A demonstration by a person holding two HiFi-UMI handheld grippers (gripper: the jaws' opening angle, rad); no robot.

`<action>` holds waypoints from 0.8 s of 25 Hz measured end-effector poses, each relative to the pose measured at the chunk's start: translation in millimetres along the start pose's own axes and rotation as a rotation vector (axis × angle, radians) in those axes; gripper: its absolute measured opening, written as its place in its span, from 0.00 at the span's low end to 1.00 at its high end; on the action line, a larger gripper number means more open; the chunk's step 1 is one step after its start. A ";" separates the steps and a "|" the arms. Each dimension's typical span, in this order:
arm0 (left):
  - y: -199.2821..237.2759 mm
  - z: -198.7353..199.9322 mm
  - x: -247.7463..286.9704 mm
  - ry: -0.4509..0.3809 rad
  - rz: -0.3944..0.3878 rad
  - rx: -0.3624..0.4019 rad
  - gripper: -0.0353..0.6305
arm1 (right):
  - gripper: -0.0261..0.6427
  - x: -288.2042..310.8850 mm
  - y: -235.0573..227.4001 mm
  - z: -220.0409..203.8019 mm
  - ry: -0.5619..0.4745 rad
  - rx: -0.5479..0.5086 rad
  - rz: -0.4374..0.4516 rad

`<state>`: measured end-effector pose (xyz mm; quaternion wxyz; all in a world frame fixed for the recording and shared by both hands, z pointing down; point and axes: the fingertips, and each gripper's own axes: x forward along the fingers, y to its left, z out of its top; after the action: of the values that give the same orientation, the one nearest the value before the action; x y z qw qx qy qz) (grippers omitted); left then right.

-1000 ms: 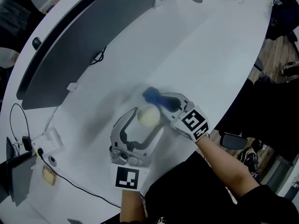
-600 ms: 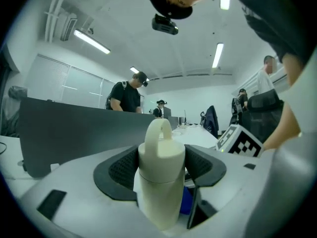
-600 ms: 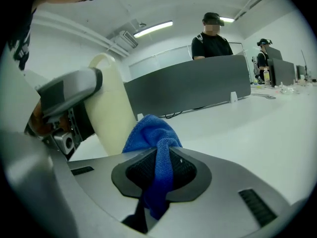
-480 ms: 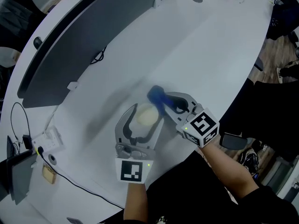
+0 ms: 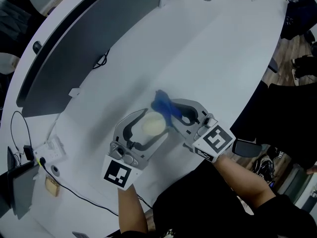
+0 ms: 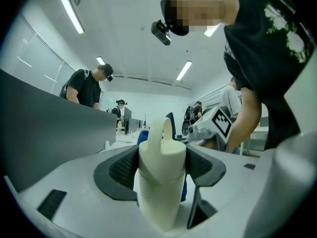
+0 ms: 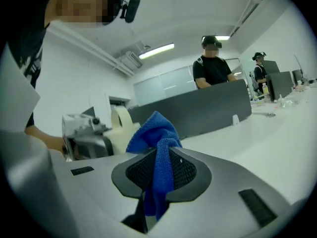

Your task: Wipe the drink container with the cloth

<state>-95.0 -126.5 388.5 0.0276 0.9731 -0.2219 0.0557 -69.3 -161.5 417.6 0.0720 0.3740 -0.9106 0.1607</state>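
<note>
A cream drink container (image 5: 151, 125) with a looped lid handle stands upright between the pads of my left gripper (image 5: 144, 124), which is shut on it; the left gripper view shows the container (image 6: 161, 175) pinched at its lid. My right gripper (image 5: 168, 108) is shut on a blue cloth (image 5: 161, 103). That cloth (image 7: 158, 155) bunches out of the closed jaws in the right gripper view. The cloth sits against the far right side of the container's top. The container (image 7: 122, 124) shows to the left behind the cloth in the right gripper view.
A white oval table (image 5: 213, 53) carries a long grey divider panel (image 5: 89, 38) at the far left. Cables, a white power box (image 5: 49, 152) and a tablet (image 5: 20, 187) lie at the near left. Small items sit at the far end. Other people stand beyond the table.
My right gripper has risen with the cloth along the container's side. The left gripper has turned a little, its marker cube swinging left, with the container still in it.
</note>
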 end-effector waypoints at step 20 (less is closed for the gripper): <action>13.2 1.9 -14.7 0.052 0.663 -0.066 0.52 | 0.11 19.2 -18.7 -87.7 0.259 -0.002 0.009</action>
<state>-113.7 -132.3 385.2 0.0451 0.8446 -0.5275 0.0792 -68.8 -156.2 509.2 0.1885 0.3462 -0.8954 0.2070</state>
